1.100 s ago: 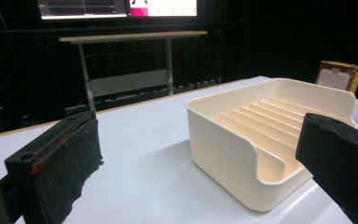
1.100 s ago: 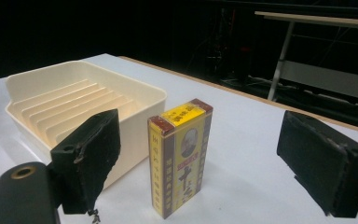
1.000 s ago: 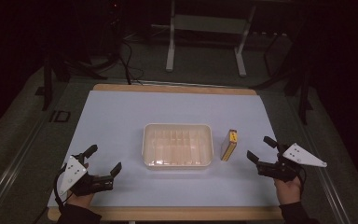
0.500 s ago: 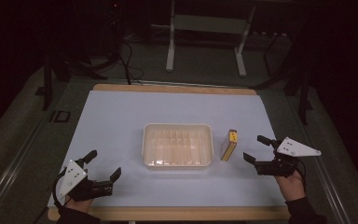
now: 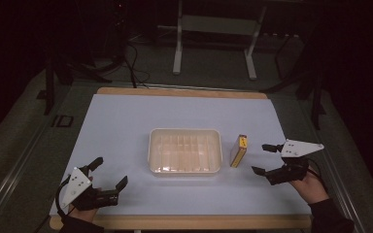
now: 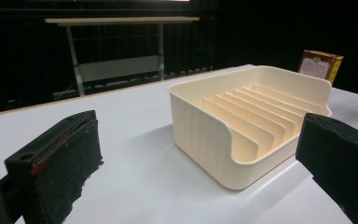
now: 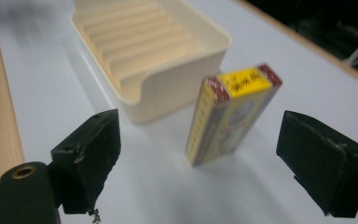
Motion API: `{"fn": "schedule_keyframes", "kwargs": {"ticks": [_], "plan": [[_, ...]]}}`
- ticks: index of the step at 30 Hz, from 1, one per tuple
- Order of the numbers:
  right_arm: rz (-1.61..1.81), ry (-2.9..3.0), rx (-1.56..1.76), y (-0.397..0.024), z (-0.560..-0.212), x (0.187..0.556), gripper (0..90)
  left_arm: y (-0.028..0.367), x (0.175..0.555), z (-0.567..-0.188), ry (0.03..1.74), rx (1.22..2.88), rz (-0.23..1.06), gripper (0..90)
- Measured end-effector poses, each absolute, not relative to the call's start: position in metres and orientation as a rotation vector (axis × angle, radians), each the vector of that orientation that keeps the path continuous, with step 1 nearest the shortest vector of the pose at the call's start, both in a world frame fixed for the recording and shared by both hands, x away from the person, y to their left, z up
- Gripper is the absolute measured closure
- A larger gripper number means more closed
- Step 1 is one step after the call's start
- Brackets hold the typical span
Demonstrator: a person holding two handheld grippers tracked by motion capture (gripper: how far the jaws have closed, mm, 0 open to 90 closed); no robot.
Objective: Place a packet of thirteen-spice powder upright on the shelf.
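Now right tongs [image 5: 263,158] gaping wide, holding nothing, lining up beside small box [image 5: 238,151], probably for grabbing; left tongs [image 5: 110,172] waiting open, empty, near tray [image 5: 185,170].

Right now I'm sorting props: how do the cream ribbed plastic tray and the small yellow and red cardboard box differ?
The cream ribbed plastic tray is wide, open-topped and plain; the small yellow and red cardboard box is narrow, closed, printed and standing on edge. Both rest on the white table.
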State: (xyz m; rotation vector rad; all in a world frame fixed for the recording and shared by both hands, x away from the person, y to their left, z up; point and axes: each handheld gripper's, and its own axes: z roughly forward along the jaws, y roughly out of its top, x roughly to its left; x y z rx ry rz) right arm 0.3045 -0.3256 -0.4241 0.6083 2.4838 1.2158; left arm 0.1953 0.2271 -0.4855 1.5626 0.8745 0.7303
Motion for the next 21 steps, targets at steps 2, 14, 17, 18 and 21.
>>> {"fn": "schedule_keyframes", "kwargs": {"ticks": [2, 14, 17, 18, 21], "plan": [[1.137, 2.547, 0.603, -0.326, -0.425, 0.308, 13.5, 0.227, 0.194, -0.485, 0.875, 1.561, 0.726, 0.2], [0.87, 2.789, 0.559, -0.325, -0.43, 0.319, 13.9, 0.227, 0.193, -0.485, 0.87, 1.575, 0.72, 0.1], [0.778, 2.868, 0.557, -0.323, -0.427, 0.32, 13.9, 0.227, 0.193, -0.485, 0.863, 1.579, 0.722, 0.1], [0.74, 2.892, 0.565, -0.322, -0.427, 0.32, 13.9, 0.227, 0.193, -0.485, 0.862, 1.58, 0.722, 0.2], [0.577, 2.979, 0.599, -0.318, -0.425, 0.321, 13.9, 0.226, 0.193, -0.486, 0.861, 1.581, 0.722, 0.2]]}}
